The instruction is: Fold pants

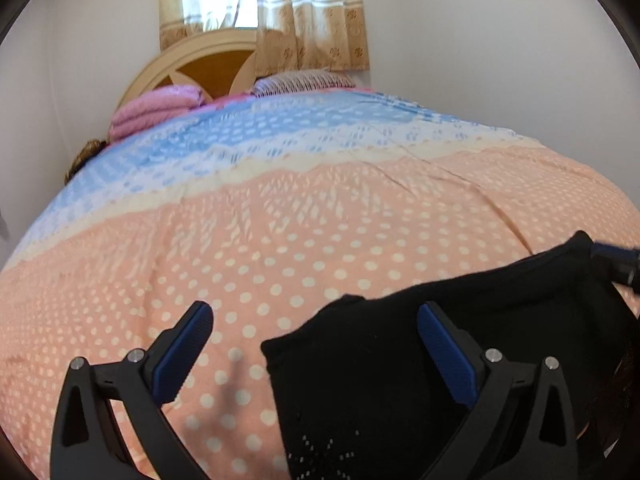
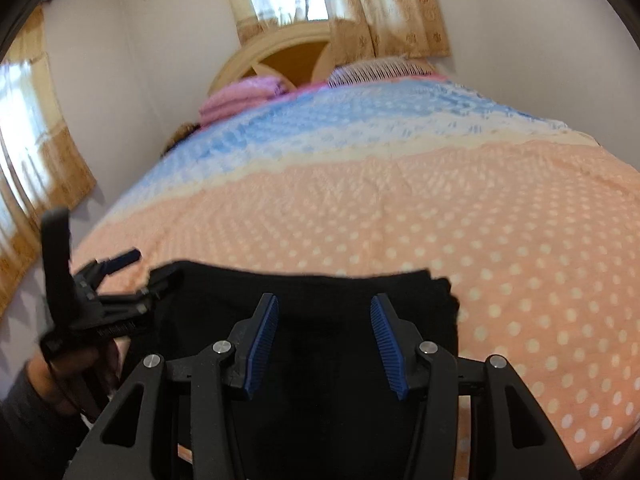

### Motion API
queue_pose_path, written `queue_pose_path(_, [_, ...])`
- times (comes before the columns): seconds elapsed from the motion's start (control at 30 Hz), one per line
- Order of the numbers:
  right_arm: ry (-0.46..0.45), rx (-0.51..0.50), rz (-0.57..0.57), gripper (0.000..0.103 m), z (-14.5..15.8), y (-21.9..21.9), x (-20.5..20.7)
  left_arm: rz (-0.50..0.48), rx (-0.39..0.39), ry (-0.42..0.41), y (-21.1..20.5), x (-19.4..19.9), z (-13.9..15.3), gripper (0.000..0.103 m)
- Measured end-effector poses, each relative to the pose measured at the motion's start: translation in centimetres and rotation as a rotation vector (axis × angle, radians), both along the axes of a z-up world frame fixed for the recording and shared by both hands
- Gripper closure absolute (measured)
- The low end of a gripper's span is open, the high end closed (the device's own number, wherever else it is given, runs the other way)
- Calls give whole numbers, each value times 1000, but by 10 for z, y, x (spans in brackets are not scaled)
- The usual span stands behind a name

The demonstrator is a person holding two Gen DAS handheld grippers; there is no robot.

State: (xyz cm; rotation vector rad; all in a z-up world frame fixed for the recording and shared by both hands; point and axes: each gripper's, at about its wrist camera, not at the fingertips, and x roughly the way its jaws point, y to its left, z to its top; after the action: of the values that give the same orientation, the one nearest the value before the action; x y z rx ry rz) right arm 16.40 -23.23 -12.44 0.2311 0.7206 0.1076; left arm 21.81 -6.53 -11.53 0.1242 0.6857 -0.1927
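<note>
Black pants (image 1: pixel 384 364) lie folded on the near edge of the bed, also seen in the right wrist view (image 2: pixel 320 312). My left gripper (image 1: pixel 316 320) is open over the pants' left edge, with one finger over the bedspread and the other over the black cloth. It also shows in the right wrist view (image 2: pixel 132 268) at the pants' left end. My right gripper (image 2: pixel 324 320) is open and empty, just above the middle of the pants. Its tip shows in the left wrist view (image 1: pixel 616 260) at the pants' far right corner.
The bed (image 1: pixel 280 220) has a peach polka-dot and blue-white bedspread. Folded pink blankets (image 1: pixel 156 112) and a striped pillow (image 1: pixel 300 80) lie by the wooden headboard (image 1: pixel 212 64). A curtained window (image 1: pixel 264 4) is behind it. White walls stand on both sides.
</note>
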Motion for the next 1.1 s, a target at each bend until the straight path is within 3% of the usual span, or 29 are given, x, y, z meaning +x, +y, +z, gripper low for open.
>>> queue_pose_path(0.23, [42, -11, 4, 53, -18, -8, 7, 22, 12, 49, 0, 23, -16, 0])
queue_pose_path(0.33, [41, 27, 20, 53, -25, -16, 10, 28, -24, 80, 3, 26, -19, 0])
queue_pose_path(0.47, [11, 52, 15, 53, -15, -22, -4, 45, -45, 29, 14, 4, -3, 0])
queue_pose_path(0.63, [-23, -6, 6, 48, -5, -22, -37, 27, -77, 6, 28, -32, 8, 0])
queue_pose_path(0.8, [-1, -48, 67, 47, -13, -15, -60, -8, -57, 28, 23, -60, -3, 0])
queue_pose_path(0.93, [43, -99, 27, 42, -32, -21, -60, 4, 5, 62, 14, -57, -25, 0])
queue_pose_path(1.0, [117, -15, 19, 35, -46, -35, -53, 15, -25, 66, 18, -56, -27, 0])
queue_pose_path(1.03, [113, 53, 13, 35, -48, -44, -53, 14, -28, 70, 18, -55, -26, 0])
queue_pose_path(1.1, [108, 75, 18, 35, -46, -47, -55, 19, -10, 61, 18, -57, -24, 0])
